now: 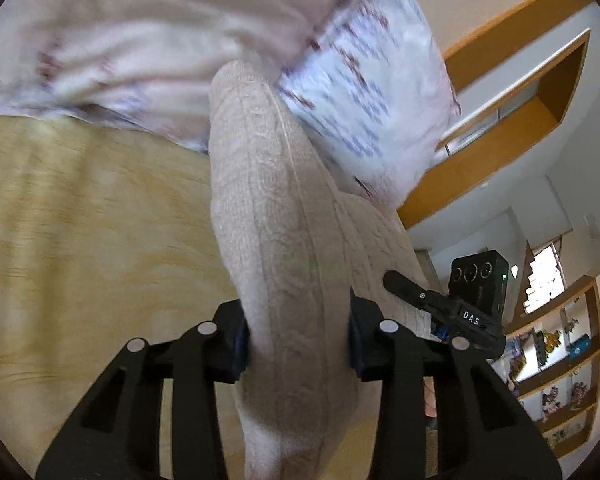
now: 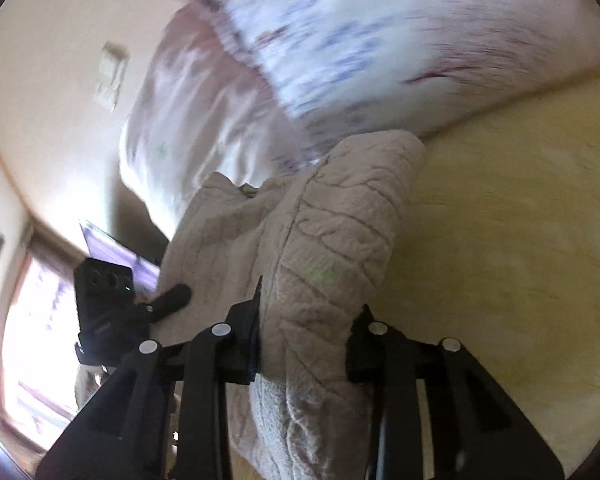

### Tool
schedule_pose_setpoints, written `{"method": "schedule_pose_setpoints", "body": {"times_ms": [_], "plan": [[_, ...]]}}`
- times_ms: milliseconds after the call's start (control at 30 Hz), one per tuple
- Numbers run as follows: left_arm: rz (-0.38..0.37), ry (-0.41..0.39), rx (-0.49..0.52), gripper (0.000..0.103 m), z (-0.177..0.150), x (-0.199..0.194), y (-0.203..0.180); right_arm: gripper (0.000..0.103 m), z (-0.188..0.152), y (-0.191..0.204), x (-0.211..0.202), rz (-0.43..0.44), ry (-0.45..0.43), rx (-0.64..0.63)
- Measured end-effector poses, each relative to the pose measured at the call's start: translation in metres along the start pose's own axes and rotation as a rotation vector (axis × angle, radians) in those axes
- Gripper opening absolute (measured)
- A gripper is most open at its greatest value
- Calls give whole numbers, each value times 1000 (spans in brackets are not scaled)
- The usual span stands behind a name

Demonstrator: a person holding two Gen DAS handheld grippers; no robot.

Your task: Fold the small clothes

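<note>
A beige cable-knit garment [image 1: 284,216] hangs lifted above a yellowish wooden surface [image 1: 80,216]. My left gripper [image 1: 298,338] is shut on one part of it, with the knit bunched between the black fingers. My right gripper [image 2: 304,344] is shut on another part of the same beige knit garment [image 2: 332,232]. In the left wrist view the right gripper [image 1: 448,308] shows at the right, against the cloth. In the right wrist view the left gripper [image 2: 140,304] shows at the left, against the cloth. Both views are motion-blurred.
A white pillow with a blue and red print [image 1: 372,92] and pale bedding [image 1: 120,40] lie behind the garment. A wooden shelf unit [image 1: 556,360] with small items stands at the right. The bedding [image 2: 380,40] and a bright window [image 2: 32,340] show in the right wrist view.
</note>
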State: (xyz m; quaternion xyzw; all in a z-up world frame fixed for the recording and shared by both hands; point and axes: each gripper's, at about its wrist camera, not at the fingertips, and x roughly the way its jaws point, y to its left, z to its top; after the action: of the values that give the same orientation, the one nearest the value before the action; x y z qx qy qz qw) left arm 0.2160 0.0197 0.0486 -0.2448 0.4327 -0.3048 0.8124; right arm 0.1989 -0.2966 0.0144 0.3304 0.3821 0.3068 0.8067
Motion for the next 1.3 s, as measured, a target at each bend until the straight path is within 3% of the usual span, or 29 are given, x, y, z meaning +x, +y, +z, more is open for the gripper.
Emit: {"method": "schedule_pose_setpoints", "body": {"times_ms": [100,167,267,400,500,600,667,767,900,967,1033,1100,1233,1300], "plan": [[48,-11,-83,41,-5,-20,39,31,-7,12,40,-53,92,-48],[122,25,-146,43,-11,-16,69,34,-12,9,68,-117,151,-36],[61,22,-200,47,-16,-16,90,39,-11,2,67,-97,147,18],[126,17,-145,61,-18,-17,83,39,-12,-9,43,-81,98,75],[127,20,-141,63,-15,-14,82,40,-12,-16,33,-55,47,122],[128,16,-149,63,-14,-15,84,27,-13,-19,37,-64,26,131],[131,16,-150,64,-12,-11,82,15,-12,-13,40,-152,0,107],[146,9,-142,64,-16,-13,81,15,-17,-10,41,-226,-15,141],[216,2,-107,71,-19,-20,74,29,-19,5,34,-341,-33,58],[248,-22,-64,71,-24,-32,66,34,-22,19,16,-378,-95,-7],[315,-51,5,71,-34,-46,54,43,-29,37,-4,-364,-164,-96],[366,-68,59,72,-42,-54,46,46,-37,50,-11,-332,-176,-156],[421,-69,126,73,-59,-60,35,47,-57,67,2,-279,-67,-248],[461,-52,155,75,-64,-54,35,51,-66,66,21,-339,10,-277]]}}
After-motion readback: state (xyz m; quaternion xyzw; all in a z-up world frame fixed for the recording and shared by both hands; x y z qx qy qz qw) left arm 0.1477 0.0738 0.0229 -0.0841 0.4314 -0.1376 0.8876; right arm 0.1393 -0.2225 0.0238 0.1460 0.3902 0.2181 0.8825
